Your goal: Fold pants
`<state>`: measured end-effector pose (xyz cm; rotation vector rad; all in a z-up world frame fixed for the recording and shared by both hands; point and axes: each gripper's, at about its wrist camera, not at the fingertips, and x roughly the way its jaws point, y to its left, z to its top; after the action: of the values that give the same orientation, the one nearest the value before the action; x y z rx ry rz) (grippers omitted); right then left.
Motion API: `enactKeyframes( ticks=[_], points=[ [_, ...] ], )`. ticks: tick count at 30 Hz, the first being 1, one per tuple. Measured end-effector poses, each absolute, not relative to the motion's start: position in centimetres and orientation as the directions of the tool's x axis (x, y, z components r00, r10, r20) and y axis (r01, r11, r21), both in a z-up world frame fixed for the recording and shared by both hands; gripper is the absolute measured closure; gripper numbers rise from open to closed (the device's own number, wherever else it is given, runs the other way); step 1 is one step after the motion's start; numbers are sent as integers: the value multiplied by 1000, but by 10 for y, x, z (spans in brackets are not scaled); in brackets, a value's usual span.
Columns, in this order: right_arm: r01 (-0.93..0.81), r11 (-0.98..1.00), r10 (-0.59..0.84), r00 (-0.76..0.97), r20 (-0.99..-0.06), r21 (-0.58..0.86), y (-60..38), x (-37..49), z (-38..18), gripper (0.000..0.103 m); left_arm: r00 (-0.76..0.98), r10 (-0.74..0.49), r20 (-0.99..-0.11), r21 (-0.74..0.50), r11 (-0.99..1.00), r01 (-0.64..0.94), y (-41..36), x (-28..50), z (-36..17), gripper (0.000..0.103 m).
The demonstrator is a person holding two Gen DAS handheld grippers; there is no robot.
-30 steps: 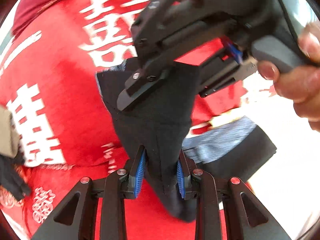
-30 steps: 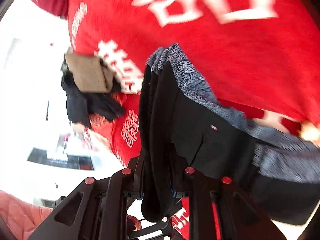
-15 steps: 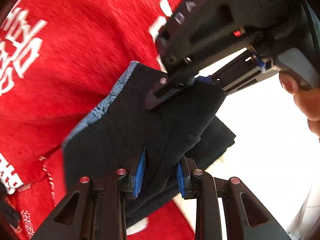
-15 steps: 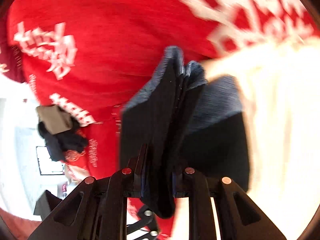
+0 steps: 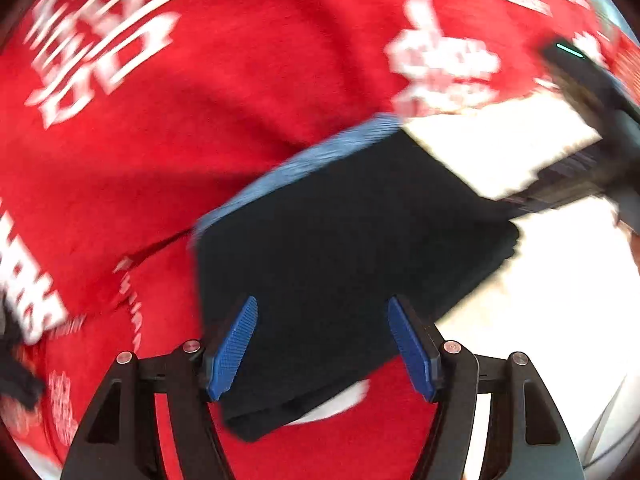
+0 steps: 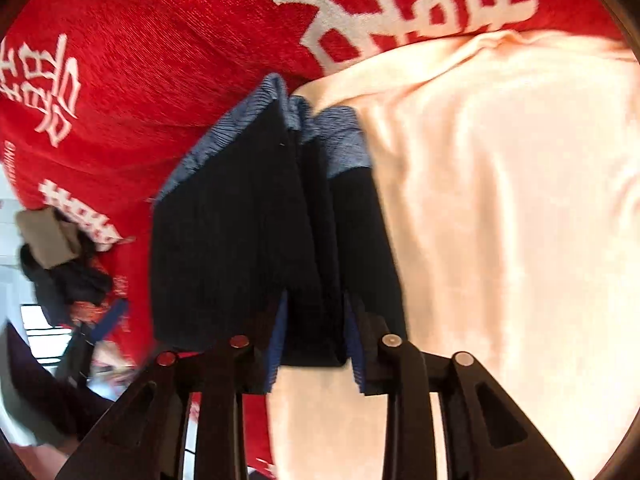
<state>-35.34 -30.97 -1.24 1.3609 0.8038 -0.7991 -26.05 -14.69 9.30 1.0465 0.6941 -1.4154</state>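
The pants [image 5: 340, 248] are black with a blue-grey patterned band and lie as a folded rectangle across the red blanket [image 5: 200, 120] and a white cloth [image 5: 540, 280]. My left gripper [image 5: 322, 344] is open just above the fold's near edge, its blue pads [image 5: 234, 350] wide apart. In the left wrist view my right gripper [image 5: 580, 152] reaches in from the upper right to the fold's far corner. In the right wrist view my right gripper [image 6: 316, 344] is shut on the pants [image 6: 240, 232], with a thick stack of layers between its pads.
The red blanket [image 6: 160, 60] with white characters covers the surface. A cream-white cloth [image 6: 500, 220] lies to the right. A heap of dark clothes with a tan piece [image 6: 48, 236] sits at the left edge.
My left gripper has opened and let go of the pants. The folded pants have come down from hanging to lying flat. My right gripper has kept its hold.
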Motion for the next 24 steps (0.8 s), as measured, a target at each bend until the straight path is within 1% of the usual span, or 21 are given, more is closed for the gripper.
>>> enactKeyframes(
  ticks=[4,5,6,7,9,13,15,17,20,24],
  points=[
    [905,96,-89,423,-902,415,-298,-343,16,71,151,-349,-925,150,30,988,-158,-213,78,34],
    [905,113,-106,421,-901,410,-295,-339,23,71,149,-322,-935,140,50,989,-161,-204,70,34],
    [902,134,-123,426,-896,410,-292,-331,31,71,158,-266,-951,145,66,987,-163,-197,56,34],
    [900,149,-128,429,-894,410,-291,-321,35,71,151,-250,-956,135,79,988,-161,-194,49,32],
    [895,183,-124,432,-893,407,-293,-301,38,71,142,-251,-958,113,127,985,-158,-188,43,28],
    [895,188,-88,425,-901,404,-296,-268,26,71,124,-244,-962,94,129,987,-150,-192,49,28],
    [905,203,-72,394,-916,373,-295,-257,17,67,113,-246,-963,85,123,989,-147,-190,57,28],
    [921,209,-60,347,-936,328,-292,-253,7,67,111,-244,-963,86,111,990,-141,-191,65,28],
    [933,183,-50,323,-945,309,-287,-254,2,67,102,-224,-969,80,104,991,-124,-188,79,28],
    [942,159,-12,300,-954,295,-283,-252,14,66,94,-206,-974,73,107,992,-105,-177,98,28]
  ],
)
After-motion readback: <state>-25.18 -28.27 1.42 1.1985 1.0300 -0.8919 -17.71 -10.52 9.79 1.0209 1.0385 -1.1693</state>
